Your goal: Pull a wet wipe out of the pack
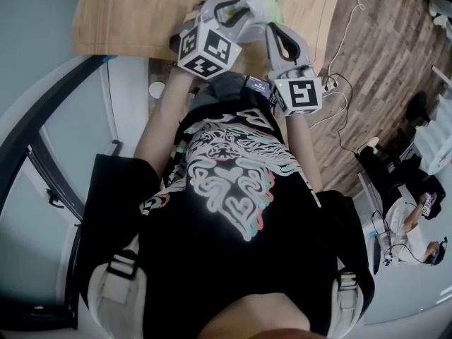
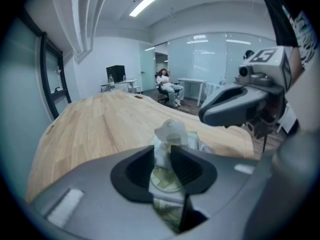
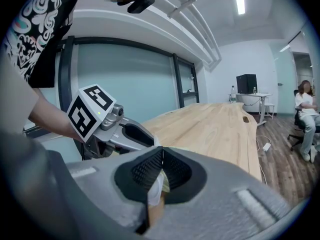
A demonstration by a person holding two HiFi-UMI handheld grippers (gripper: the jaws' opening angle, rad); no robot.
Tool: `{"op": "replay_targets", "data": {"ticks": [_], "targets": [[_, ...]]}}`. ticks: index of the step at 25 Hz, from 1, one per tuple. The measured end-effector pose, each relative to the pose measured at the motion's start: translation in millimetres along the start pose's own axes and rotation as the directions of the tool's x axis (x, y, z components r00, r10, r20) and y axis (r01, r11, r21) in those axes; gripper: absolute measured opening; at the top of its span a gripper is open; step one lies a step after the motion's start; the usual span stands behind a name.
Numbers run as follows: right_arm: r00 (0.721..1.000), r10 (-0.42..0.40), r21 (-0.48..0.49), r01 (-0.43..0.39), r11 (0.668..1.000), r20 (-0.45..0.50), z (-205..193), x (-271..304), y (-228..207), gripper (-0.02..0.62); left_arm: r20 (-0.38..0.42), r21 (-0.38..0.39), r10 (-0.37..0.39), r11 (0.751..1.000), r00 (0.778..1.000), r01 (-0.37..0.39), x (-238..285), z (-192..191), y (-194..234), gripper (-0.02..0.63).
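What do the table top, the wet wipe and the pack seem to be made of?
The table top: light wood, matte, visible grain. The wet wipe: probably thin white nonwoven fabric; soft crumpled folds. The pack: likely flexible plastic film, greenish, slightly glossy.

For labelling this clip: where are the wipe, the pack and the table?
wipe (image 2: 171, 131), left gripper view, its bunched top end.
pack (image 2: 165, 181), left gripper view, its green top face.
table (image 2: 95, 126), left gripper view, bare wood.

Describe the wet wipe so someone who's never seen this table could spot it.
On the long wooden table, find the pale green pack at the edge nearest the person. The wet wipe is the crumpled white tuft standing up from it, pinched by the left gripper, the only white, upright thing there.
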State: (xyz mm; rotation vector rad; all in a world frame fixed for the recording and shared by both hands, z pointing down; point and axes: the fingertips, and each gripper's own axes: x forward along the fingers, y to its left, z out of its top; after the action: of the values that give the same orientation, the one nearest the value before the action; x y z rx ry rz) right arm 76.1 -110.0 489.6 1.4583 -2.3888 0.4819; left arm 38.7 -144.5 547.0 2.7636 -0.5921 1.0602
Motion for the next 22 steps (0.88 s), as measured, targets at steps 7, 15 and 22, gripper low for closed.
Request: {"op": "replay_targets", "data": {"ticks": [7, 15, 22], "targets": [[1.0, 0.017, -0.007, -0.017, 1.0, 0.01, -1.0, 0.6, 1.1, 0.0, -0.011, 0.073, 0.027, 0.997, 1.0, -0.026, -1.2, 1.0, -3.0, 0.096], [1.0, 0.003, 0.015, -0.003, 1.0, -0.01, -2.6, -0.7, -1.4, 0.0, -0.019, 0.163, 0.07, 0.984, 0.997, -0.066, -8.9, 9.1, -2.3, 0.089], [1.0, -0.004, 0.03, 0.004, 1.0, -0.006, -1.7, -1.4, -4.0, 0.0, -0.002, 0.205, 0.09, 0.975, 0.996, -0.088, -9.5, 9.2, -8.3, 0.003]]}}
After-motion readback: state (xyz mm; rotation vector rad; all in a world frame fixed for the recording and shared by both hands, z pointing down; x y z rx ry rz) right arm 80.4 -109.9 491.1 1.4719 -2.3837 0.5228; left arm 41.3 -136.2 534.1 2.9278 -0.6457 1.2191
